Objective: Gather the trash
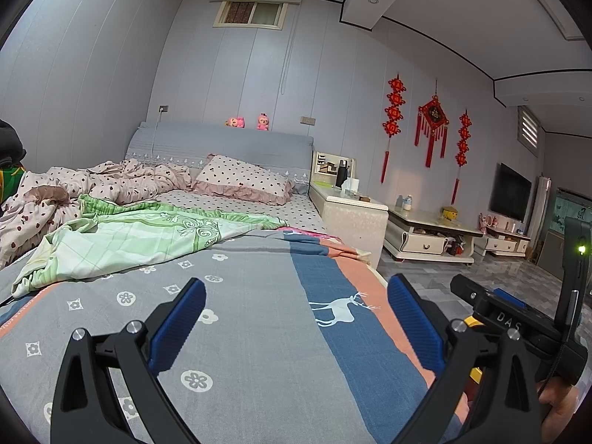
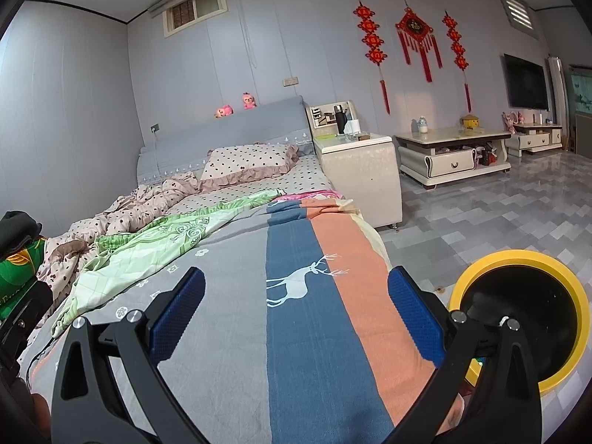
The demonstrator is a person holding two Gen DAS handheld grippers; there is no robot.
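Observation:
My left gripper [image 1: 296,292] is open and empty, held over the grey, blue and orange bedspread [image 1: 259,296] at the foot of the bed. My right gripper [image 2: 296,285] is open and empty over the same bedspread [image 2: 296,314]; its body also shows at the right of the left wrist view [image 1: 518,318]. A yellow-rimmed bin [image 2: 525,310] with a dark inside stands on the floor right of the bed, beside my right gripper. I see no loose trash on the bedspread.
A green quilt [image 1: 129,233] and a spotted duvet [image 1: 111,181] lie crumpled on the bed's left. A pillow [image 1: 244,179] lies at the headboard. A bedside cabinet [image 2: 359,162] and low TV stands [image 2: 451,151] line the right wall. The tiled floor [image 2: 499,214] lies right of the bed.

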